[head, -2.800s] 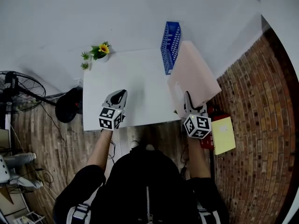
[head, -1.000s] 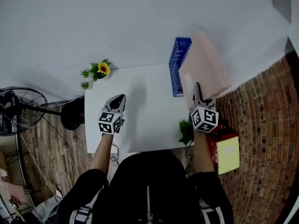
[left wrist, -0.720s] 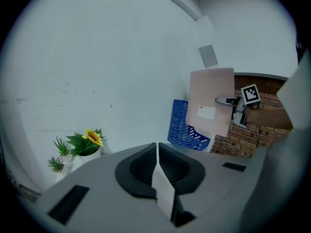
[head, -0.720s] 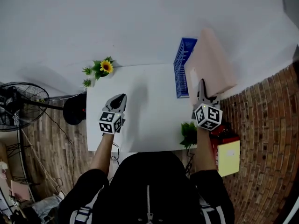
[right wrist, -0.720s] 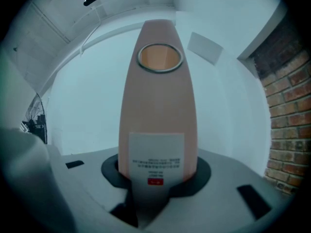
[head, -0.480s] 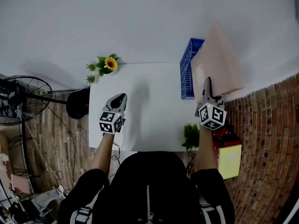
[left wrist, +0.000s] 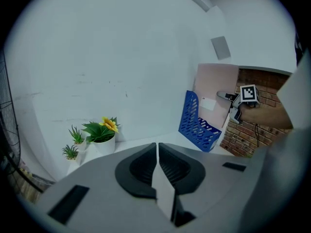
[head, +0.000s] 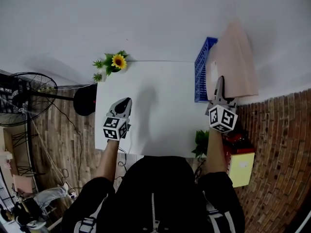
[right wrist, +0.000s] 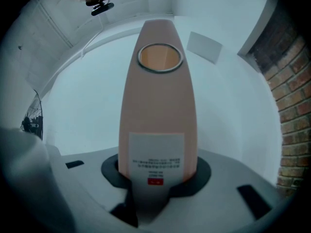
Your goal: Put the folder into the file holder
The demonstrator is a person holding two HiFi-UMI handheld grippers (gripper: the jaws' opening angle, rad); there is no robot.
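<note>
Grips the pink folder (head: 236, 59) upright in the right gripper (head: 220, 83) at two o'clock of the table (head: 160, 106), just beside the blue file holder (head: 200, 72). Hangs the left gripper (head: 125, 102) at eight o'clock, jaws pressed together.

Office-like room, white desk (head: 155, 110), blue file holder (head: 200, 76), potted sunflower (head: 116, 62), brick wall (head: 282, 144)

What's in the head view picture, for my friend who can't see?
A person's right gripper holds a pink folder upright beside a blue file holder at the white table's far right corner. The left gripper hangs empty over the table. A potted flower stands by the far left corner.
</note>
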